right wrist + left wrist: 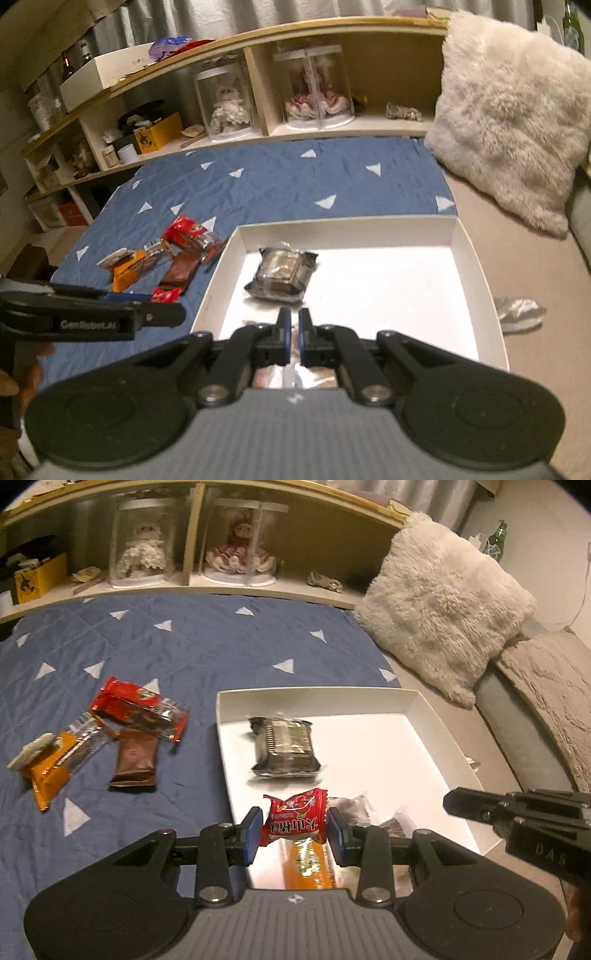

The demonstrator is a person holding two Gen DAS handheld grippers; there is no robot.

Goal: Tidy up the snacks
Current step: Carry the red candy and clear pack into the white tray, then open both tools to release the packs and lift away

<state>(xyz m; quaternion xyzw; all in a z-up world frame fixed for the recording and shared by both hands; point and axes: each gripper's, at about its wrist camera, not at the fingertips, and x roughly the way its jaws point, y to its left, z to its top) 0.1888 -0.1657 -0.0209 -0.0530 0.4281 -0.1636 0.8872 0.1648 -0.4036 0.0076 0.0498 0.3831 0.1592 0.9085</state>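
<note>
My left gripper (294, 829) has its jaws clamped on a small red crinkled-plastic snack packet with white lettering (296, 821), one blue pad pressing each side. I carry it over the near-left corner of the shallow white cardboard tray (424, 705), which lies on the bed, half on the blue quilted bedspread with white triangles (184, 642).

My right gripper (294, 334) hangs over the near edge of that tray with its jaws drawn together, only a thin slit between the blue pads and nothing held in them. From my left camera it shows as a black arm at the tray's right side.

Inside the tray, toward its far-left part, rests a dark cake in a clear plastic wrapper (284, 747). More wrapped pieces lie along the tray's near edge beneath my jaws, among them an orange packet (308, 864); they are blurred and partly hidden.

Left of the tray, on the bedspread, sits a loose cluster of snacks: a red packet with a clear end (138, 709), a brown foil packet (135, 758), an orange packet with a clear window (55, 768) and a small white-coated biscuit (29, 755) at the far-left end.

Beyond the tray's right corner leans a fluffy cream pillow (443, 602).
</note>
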